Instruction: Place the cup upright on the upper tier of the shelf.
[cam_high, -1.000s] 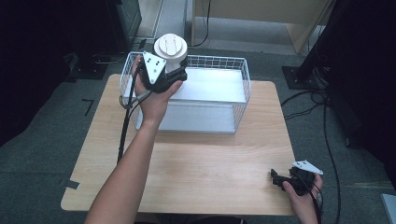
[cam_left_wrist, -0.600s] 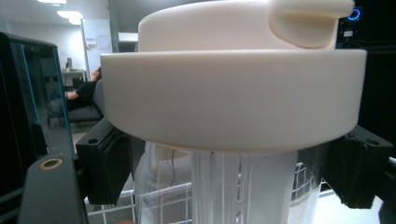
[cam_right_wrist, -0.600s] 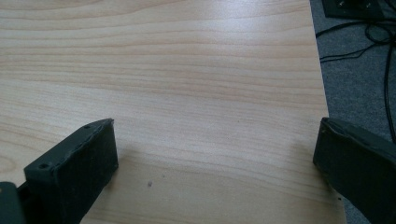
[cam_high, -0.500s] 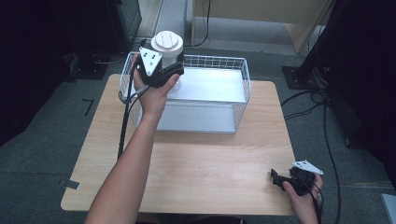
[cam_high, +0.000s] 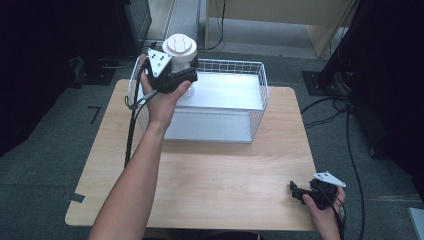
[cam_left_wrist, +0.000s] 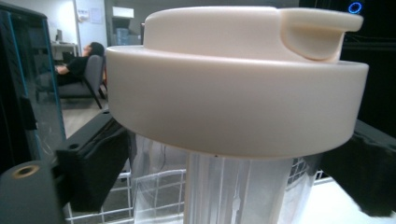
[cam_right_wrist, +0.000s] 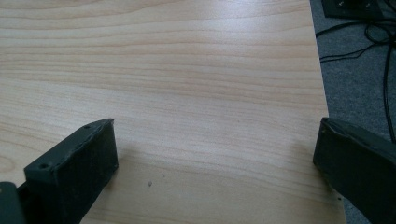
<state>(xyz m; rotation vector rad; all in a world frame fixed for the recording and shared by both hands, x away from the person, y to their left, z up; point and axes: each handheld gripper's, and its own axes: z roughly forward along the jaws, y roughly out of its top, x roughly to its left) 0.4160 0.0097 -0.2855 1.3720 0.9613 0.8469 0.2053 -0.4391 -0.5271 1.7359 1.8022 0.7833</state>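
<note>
Upper left of the high view, the cream-lidded clear tumbler (cam_high: 180, 52) stands upright in the wire basket (cam_high: 260, 95) between the left gripper (cam_high: 176, 79) jaws, just opened off it, while the right gripper (cam_high: 300, 192) sits spread and empty.

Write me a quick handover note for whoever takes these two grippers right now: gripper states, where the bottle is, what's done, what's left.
Left gripper: at the wire basket's back left corner, jaws either side of the clear bottle with the cream lid. They have just been opening; in the left gripper view the pads stand off the bottle, so it looks released.
Right gripper: open, holding nothing, resting on the wooden table near its front right corner.
Done: bottle appears to stand upright in the basket; its base is hidden.
Left: probably draw the left gripper back without tipping the bottle.
</note>
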